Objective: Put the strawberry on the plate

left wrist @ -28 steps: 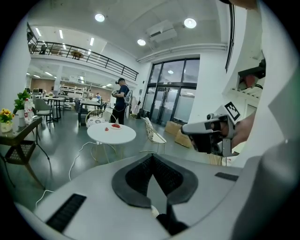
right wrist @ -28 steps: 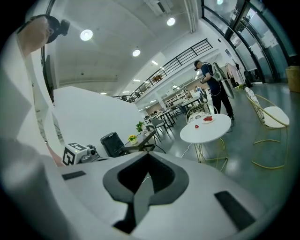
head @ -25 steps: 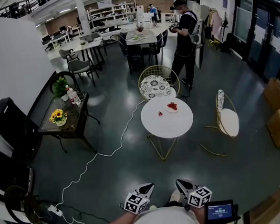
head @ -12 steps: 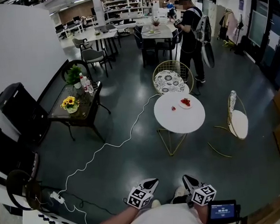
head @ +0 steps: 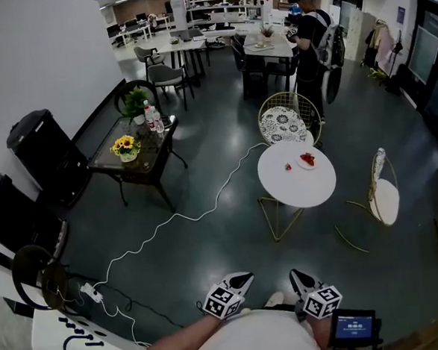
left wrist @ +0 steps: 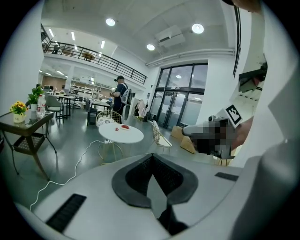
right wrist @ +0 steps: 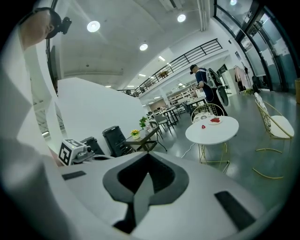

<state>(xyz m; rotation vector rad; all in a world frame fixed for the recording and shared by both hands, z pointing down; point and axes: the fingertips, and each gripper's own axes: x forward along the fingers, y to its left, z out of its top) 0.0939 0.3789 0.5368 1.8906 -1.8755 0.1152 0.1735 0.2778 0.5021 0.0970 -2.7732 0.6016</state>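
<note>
Plate (head: 308, 161) holds red food, strawberry (head: 287, 167) lies beside it; left tool (head: 245, 279) and right tool (head: 296, 276) closed, empty.

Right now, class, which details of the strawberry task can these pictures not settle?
Strawberry: too small in every view to judge its shape.
Plate: head view, too small to count the red pieces on it.
Handheld screen: head view, print too small to read.

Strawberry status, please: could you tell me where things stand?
Left gripper and right gripper shut, empty, far off. Strawberry on white table, beside plate. Cable trails across the floor between.
</note>
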